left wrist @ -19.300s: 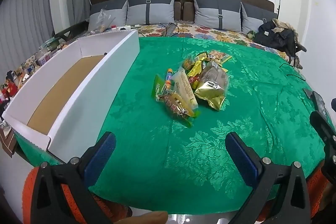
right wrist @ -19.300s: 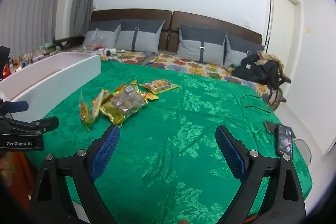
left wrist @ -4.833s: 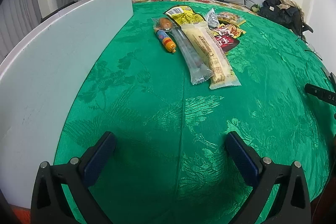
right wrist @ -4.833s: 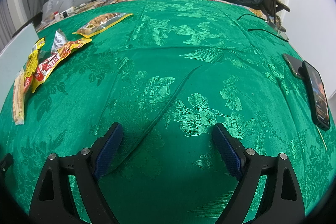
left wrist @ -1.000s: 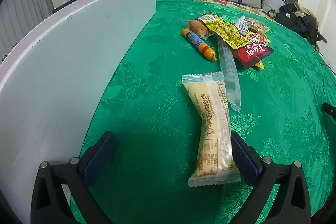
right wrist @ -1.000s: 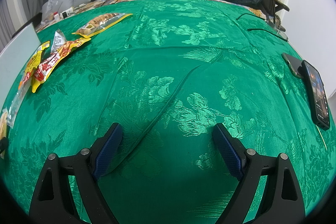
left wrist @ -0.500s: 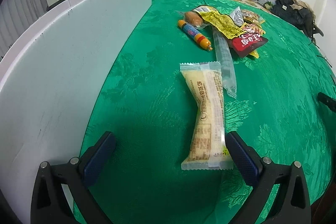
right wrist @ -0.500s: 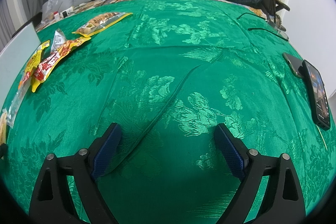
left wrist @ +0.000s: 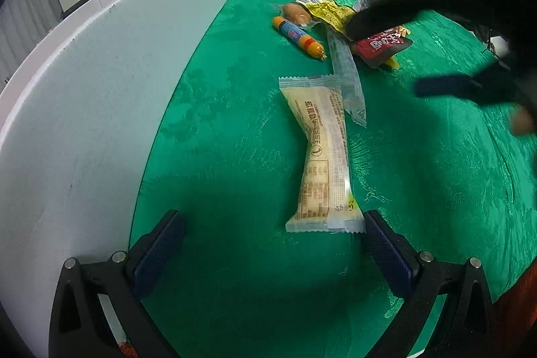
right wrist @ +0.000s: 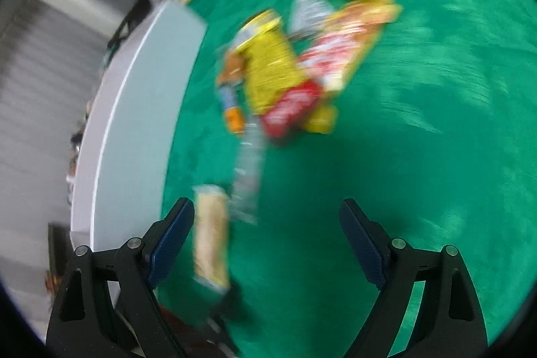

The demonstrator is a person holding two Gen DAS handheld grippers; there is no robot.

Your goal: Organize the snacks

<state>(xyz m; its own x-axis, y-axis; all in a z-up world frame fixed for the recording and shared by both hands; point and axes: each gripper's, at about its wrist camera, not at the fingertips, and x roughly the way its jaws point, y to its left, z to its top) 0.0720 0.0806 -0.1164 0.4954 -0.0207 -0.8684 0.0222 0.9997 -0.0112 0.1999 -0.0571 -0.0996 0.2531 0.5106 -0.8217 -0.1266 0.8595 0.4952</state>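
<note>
- The cream packet (left wrist: 324, 156) lies on the green cloth (left wrist: 235, 140), between the left gripper (left wrist: 273, 252)'s wide, empty jaws.
- At 12 o'clock of it the other snacks (left wrist: 339, 29) lie loose; the white box (left wrist: 100, 83) stands at 9 o'clock. Its inside is hidden, so sorting looks mostly undone.
- Since half a second ago, the right gripper (right wrist: 266, 235) has swung in over the pile, its jaws narrowing slightly yet open and empty.
</note>
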